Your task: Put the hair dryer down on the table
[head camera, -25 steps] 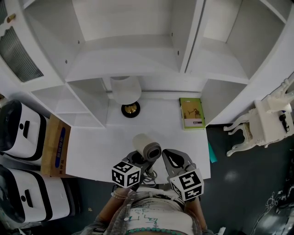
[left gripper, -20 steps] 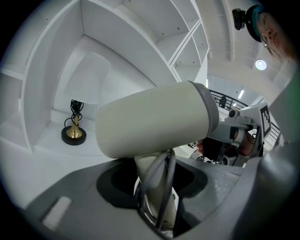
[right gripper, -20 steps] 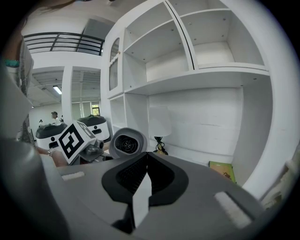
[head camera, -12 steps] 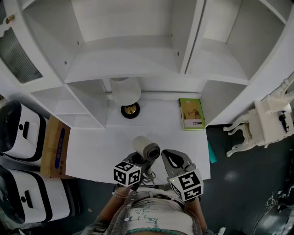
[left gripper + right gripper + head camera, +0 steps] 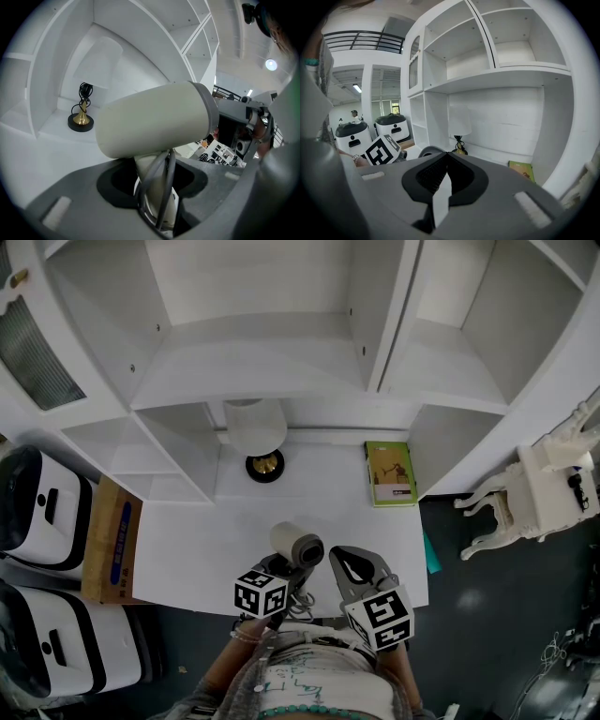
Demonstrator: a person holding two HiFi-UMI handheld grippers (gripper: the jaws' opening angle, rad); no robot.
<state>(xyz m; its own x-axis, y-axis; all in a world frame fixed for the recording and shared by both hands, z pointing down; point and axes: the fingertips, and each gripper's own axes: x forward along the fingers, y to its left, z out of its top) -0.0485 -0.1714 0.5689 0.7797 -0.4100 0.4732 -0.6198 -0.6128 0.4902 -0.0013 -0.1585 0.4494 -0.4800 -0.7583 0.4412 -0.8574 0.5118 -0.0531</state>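
A cream hair dryer point(image 5: 296, 545) with a grey rim hangs over the front edge of the white table point(image 5: 206, 540). My left gripper point(image 5: 286, 570) is shut on its handle. In the left gripper view the dryer's barrel point(image 5: 154, 119) fills the middle, and its handle and looped grey cord pass down between the jaws of the left gripper point(image 5: 155, 182). My right gripper point(image 5: 339, 559) sits just right of the dryer, shut with nothing in it. In its own view the right gripper point(image 5: 447, 157) shows its jaws pressed together.
A table lamp point(image 5: 258, 427) with a brass base stands at the back of the table, and a green book point(image 5: 391, 472) lies at the back right. White shelves rise behind. A cardboard box point(image 5: 112, 538) and white machines point(image 5: 37, 502) are at left, and a white chair point(image 5: 534, 488) at right.
The left gripper has drifted very slightly right with the hair dryer still in it. The right gripper has stayed in place.
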